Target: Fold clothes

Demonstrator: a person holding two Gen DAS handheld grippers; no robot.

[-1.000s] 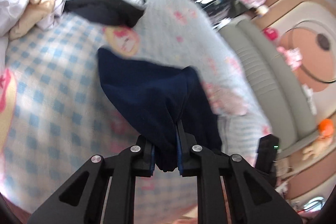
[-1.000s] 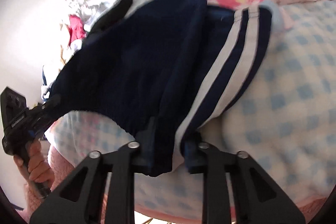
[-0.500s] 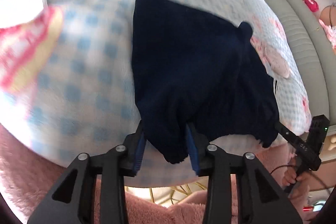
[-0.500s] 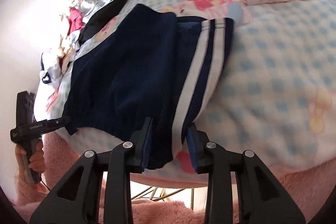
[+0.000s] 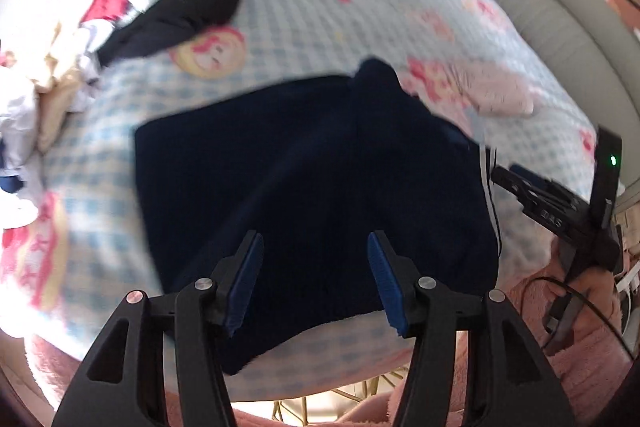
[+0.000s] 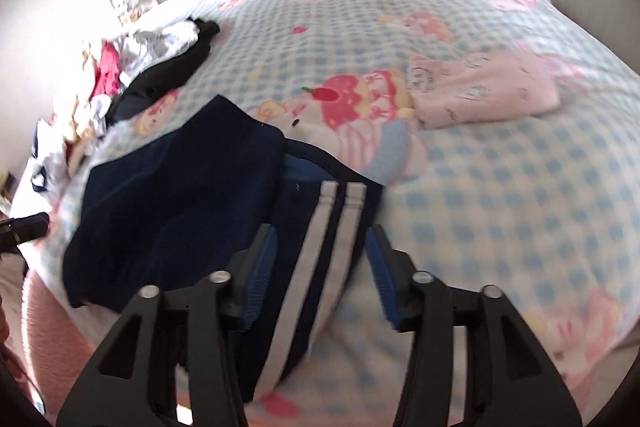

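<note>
Both grippers, clamped on the navy garment half a second ago, are now spread wide and nothing is held. Left gripper and right gripper are poised over its near hem; the garment is laid doubled on the checked bedspread, probably released so the fold settles flat.

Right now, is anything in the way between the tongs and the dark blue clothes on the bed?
Nothing visible is. The left tongs hang open right over the navy garment, and the right tongs are open around its white-striped edge. The folded pink garment lies apart on the checked blanket.
</note>
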